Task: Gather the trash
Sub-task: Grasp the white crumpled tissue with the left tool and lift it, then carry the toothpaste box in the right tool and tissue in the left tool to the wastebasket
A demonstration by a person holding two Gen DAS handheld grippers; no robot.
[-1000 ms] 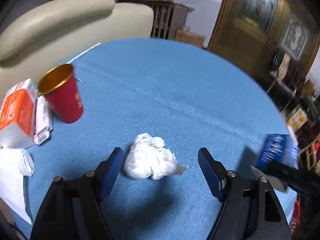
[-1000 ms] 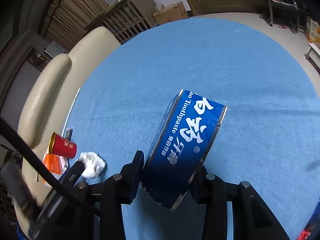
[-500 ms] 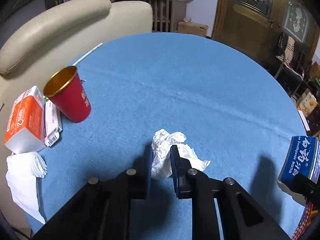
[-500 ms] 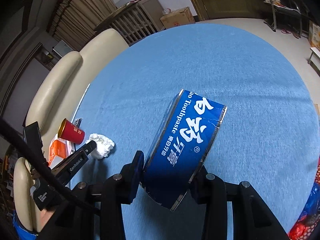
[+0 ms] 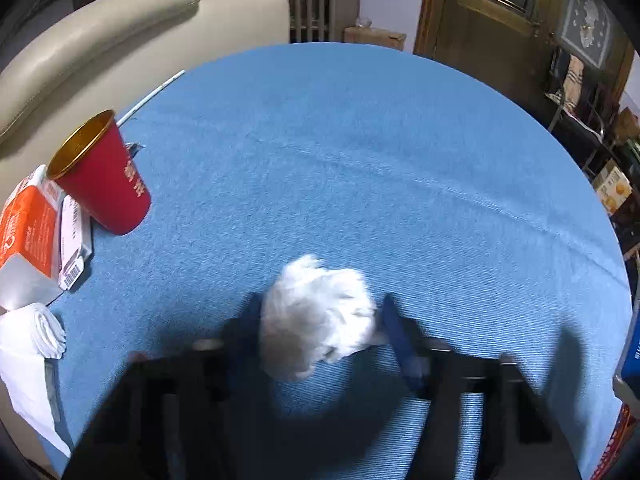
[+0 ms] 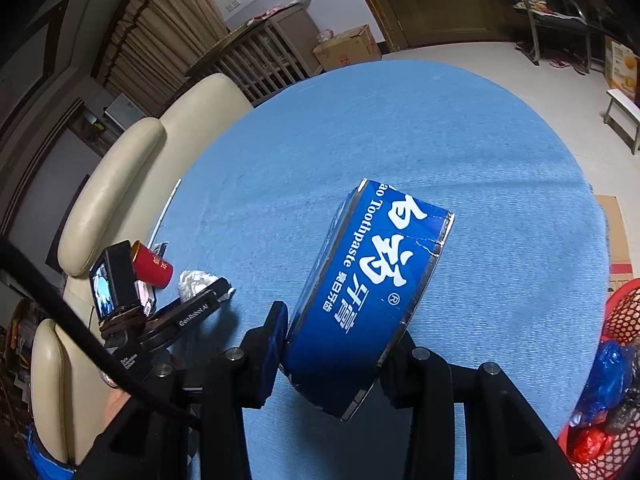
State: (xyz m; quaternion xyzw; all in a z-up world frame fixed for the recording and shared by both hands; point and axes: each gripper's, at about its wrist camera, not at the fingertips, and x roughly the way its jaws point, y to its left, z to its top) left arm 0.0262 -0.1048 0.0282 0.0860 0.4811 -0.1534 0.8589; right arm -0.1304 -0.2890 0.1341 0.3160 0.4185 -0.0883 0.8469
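**Holding two pieces of trash, basket off to our right**

Carrying the toothpaste box (image 6: 372,300) clamped in our right gripper (image 6: 340,344), we have the red basket (image 6: 624,320) just beyond the table edge on that gripper's right, so this hand is the nearer one to the drop. The box's long axis runs forward and upward from the jaws, tilted a little rightward; it hangs clear of the blue table (image 6: 400,128).

Our left gripper (image 5: 320,328) has a crumpled tissue (image 5: 316,312) between its fingers. Its jaws have just been opening a little, and through the motion blur we judge the wad to sit loosely between them rather than firmly pinched, so the hold may want tightening before travel.

Counting what lies around: one box, one tissue wad, one red cup (image 5: 102,172) ahead-left of the left gripper, one orange carton (image 5: 28,232) beside it, one small barcoded pack (image 5: 74,248), one folded white napkin (image 5: 44,328), one basket.
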